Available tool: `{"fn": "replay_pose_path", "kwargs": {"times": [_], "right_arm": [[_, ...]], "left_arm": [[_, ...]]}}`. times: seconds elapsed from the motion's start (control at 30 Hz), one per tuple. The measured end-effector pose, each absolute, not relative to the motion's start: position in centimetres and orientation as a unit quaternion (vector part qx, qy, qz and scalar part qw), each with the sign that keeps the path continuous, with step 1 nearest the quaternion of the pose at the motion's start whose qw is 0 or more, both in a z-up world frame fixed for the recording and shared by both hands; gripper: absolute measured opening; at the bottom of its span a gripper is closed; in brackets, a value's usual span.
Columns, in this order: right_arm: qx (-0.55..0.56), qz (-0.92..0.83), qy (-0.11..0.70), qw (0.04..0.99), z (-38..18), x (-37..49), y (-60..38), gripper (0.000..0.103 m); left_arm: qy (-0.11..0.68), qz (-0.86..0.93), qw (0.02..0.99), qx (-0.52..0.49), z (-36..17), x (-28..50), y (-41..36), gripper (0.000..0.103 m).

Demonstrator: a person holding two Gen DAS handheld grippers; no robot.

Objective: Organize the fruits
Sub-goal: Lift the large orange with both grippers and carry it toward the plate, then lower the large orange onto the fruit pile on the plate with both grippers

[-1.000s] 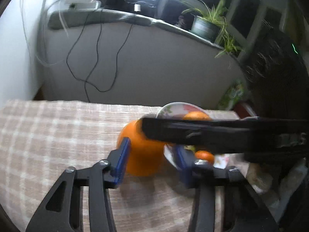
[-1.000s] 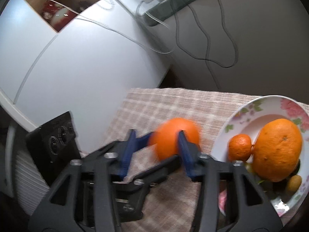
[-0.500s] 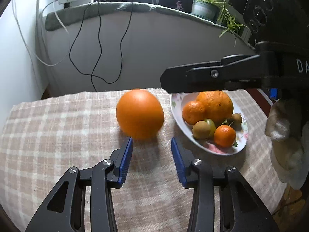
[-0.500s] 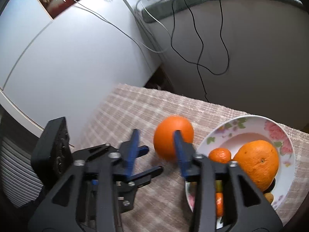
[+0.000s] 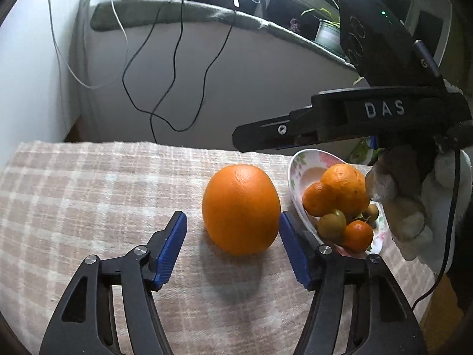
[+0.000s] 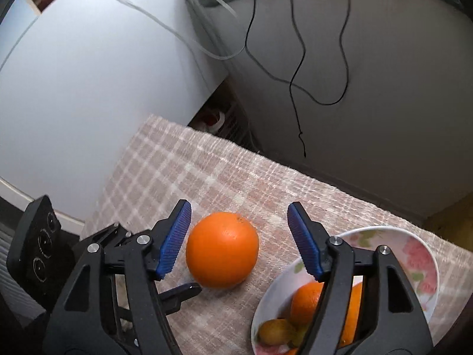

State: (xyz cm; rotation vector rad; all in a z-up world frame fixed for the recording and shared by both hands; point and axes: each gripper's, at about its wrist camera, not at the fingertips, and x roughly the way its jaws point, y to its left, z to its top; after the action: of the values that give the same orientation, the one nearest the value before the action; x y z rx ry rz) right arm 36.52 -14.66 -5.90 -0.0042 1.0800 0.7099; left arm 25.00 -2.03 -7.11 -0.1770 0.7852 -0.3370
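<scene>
Since a second ago we have let go of the orange (image 5: 241,208), which both tongs then gripped in the air; it now sits on the checked cloth (image 5: 88,195) covering the surface, just left of the plate (image 5: 298,174). Our left tongs (image 5: 232,247) are opening, and the orange lies between the blue pads (image 5: 171,248), with a gap at the left pad and the right pad just beside the peel, so nothing is held. Our right tongs (image 6: 239,236) are opening too; from that wrist the orange (image 6: 222,248) sits between and just below their tips, nearer the left pad, apart from both. On the plate (image 6: 419,254) lie a big orange, two small ones and some greenish fruits.
</scene>
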Motion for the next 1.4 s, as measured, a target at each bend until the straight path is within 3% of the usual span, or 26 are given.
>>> {"fn": "replay_pose_path", "kwargs": {"times": [0.8,1.4], "right_arm": [[0.001,0.335,0.546,0.768,-9.0,36.4,-12.7,0.07],[-0.018,0.336,0.553,0.762,-9.0,35.9,-12.5,0.072]], "left_arm": [[0.404,-0.181,0.888,-0.126,-8.3,28.4,-3.6,0.064],[0.396,-0.171,0.898,-0.084,-8.2,26.8,-5.6,0.064]]}}
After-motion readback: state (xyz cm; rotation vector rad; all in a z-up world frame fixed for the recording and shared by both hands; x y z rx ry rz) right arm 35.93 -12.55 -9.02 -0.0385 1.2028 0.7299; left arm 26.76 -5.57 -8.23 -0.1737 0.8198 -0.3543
